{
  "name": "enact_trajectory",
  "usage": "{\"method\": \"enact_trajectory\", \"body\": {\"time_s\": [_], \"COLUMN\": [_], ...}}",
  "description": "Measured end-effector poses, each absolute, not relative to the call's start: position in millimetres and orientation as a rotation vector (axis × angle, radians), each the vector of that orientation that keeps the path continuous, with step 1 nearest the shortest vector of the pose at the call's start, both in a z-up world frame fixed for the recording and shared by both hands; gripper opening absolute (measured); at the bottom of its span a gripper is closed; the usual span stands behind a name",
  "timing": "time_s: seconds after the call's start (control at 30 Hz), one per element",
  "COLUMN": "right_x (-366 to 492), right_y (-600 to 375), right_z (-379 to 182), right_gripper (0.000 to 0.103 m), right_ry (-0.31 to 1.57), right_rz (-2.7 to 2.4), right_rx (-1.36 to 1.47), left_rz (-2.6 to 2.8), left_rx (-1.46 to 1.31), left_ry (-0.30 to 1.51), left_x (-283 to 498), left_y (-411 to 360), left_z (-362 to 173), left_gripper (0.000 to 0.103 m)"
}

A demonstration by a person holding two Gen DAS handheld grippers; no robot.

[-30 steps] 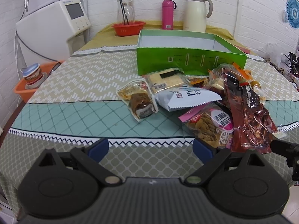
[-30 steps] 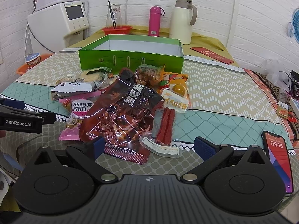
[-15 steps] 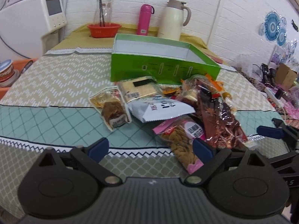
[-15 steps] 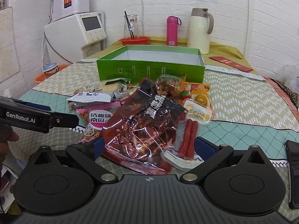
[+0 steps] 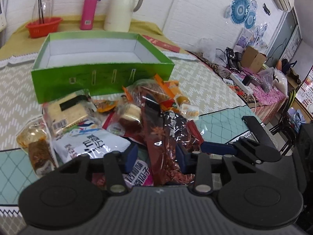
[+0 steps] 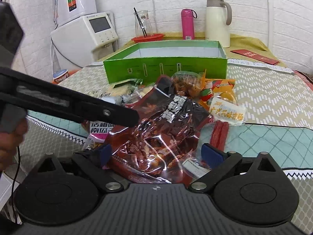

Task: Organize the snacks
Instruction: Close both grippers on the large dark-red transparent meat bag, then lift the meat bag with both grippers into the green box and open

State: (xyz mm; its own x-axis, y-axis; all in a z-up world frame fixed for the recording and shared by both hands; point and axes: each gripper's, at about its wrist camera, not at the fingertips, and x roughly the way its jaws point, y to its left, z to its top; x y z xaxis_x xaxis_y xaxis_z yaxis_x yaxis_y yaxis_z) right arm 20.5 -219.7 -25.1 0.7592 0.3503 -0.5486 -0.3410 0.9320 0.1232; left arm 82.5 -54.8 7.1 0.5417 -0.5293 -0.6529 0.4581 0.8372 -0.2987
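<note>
Left gripper [image 5: 156, 154] and right gripper [image 6: 156, 154] straddle the glossy dark-red snack bag [image 6: 156, 133], both jaws wide.
Green cardboard box [image 6: 166, 66], upper centre, stands empty to receive snacks.

A heap of snack packets [image 6: 172, 115] lies near the tabletop's front edge, a glossy dark-red bag [image 5: 166, 137] uppermost. Behind stands an open green box [image 5: 97, 62], apparently empty.
</note>
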Motion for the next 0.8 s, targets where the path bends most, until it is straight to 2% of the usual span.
{"method": "enact_trajectory", "body": {"time_s": [0.27,0.33,0.4,0.43,0.47,0.5,0.57,0.63,0.8], "right_x": [29.7,31.4,30.9,29.1,26.8,24.6,20.9,17.2,24.6], "right_y": [-226.7,-228.3,-228.3,-227.4,-226.4,-229.0,-233.5,-233.8,-232.4], "right_z": [-32.4,-30.1,-25.5,-24.1,-22.5,-20.5,-13.4,-5.1,17.3], "right_gripper": [0.103,0.103,0.103,0.087,0.066,0.064,0.042,0.035,0.034], "right_ry": [0.566,0.55,0.562,0.562,0.557,0.55,0.535,0.505,0.43], "right_rz": [0.395,0.405,0.397,0.388,0.354,0.357,0.338,0.314,0.327], "right_rx": [0.03,0.069,0.093,0.087,0.073,0.09,0.104,0.085,0.048], "left_rz": [-0.611,-0.599,-0.58,-0.554,-0.548,-0.553,-0.555,-0.573,-0.576], "left_rx": [-0.053,-0.045,-0.077,-0.091,-0.097,-0.115,-0.118,-0.125,-0.15], "left_ry": [0.84,0.83,0.826,0.819,0.818,0.813,0.8,0.771,0.681], "left_x": [93.6,93.3,92.8,92.4,91.8,90.5,84.9,77.0,76.8], "left_y": [-67.6,-67.8,-62.0,-58.3,-55.9,-53.4,-51.7,-51.2,-44.8], "left_z": [-1.3,-0.6,1.4,3.6,5.6,8.3,14.7,25.0,52.8], "left_gripper": [0.036,0.026,0.025,0.022,0.019,0.019,0.019,0.019,0.019]}}
